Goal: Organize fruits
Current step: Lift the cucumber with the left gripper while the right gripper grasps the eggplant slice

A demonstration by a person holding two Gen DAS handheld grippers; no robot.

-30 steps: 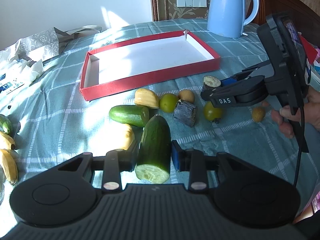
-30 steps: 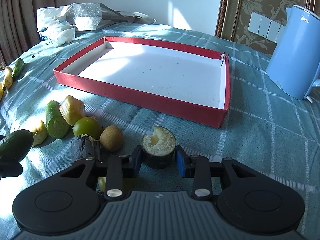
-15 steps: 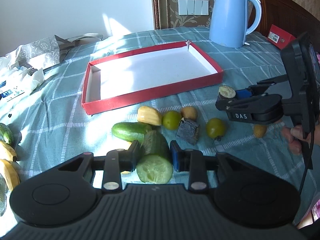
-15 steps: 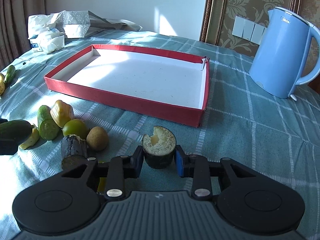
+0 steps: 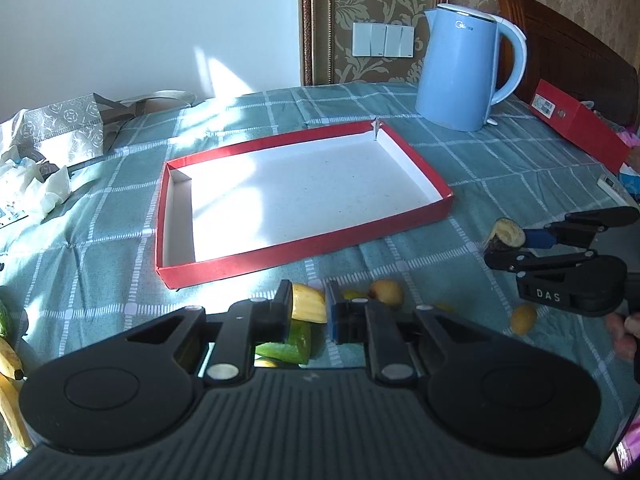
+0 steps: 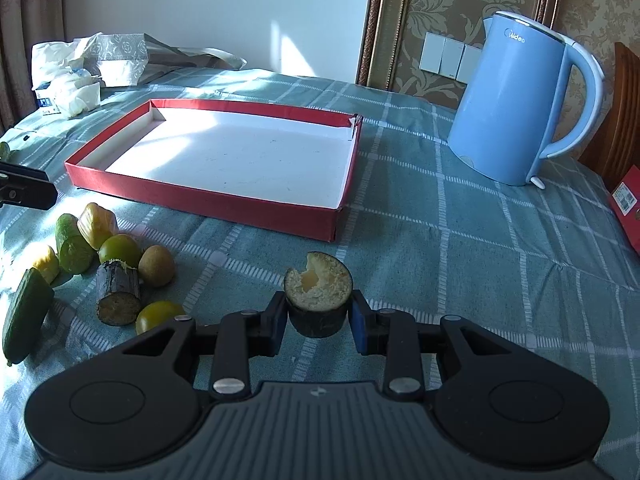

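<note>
An empty red tray (image 5: 420,164) (image 6: 236,206) with a white floor lies mid-table. My right gripper (image 6: 318,316) is shut on a dark stub piece with a pale cut top (image 6: 318,284), held above the cloth in front of the tray; it also shows in the left wrist view (image 5: 506,234). My left gripper (image 5: 307,308) is raised and holds nothing; through its narrow gap I see a yellow fruit (image 5: 308,310) lying below. A large cucumber (image 6: 26,316) lies on the cloth at the left. Beside it lie a cucumber half (image 6: 72,244), yellow fruits (image 6: 96,226), a green fruit (image 6: 118,250), a kiwi (image 6: 156,266) and a dark stub (image 6: 118,294).
A blue kettle (image 5: 464,68) stands behind the tray's right end. A red box (image 5: 576,124) is at the far right. Paper bag and tissues (image 5: 52,148) lie at the back left. Bananas (image 5: 10,380) lie at the left edge. A small yellow fruit (image 5: 523,318) sits near the right gripper.
My left gripper has let the large cucumber go; it now lies on the cloth, and the gripper has risen and tilted up. The right gripper has kept its stub piece and lifted slightly.
</note>
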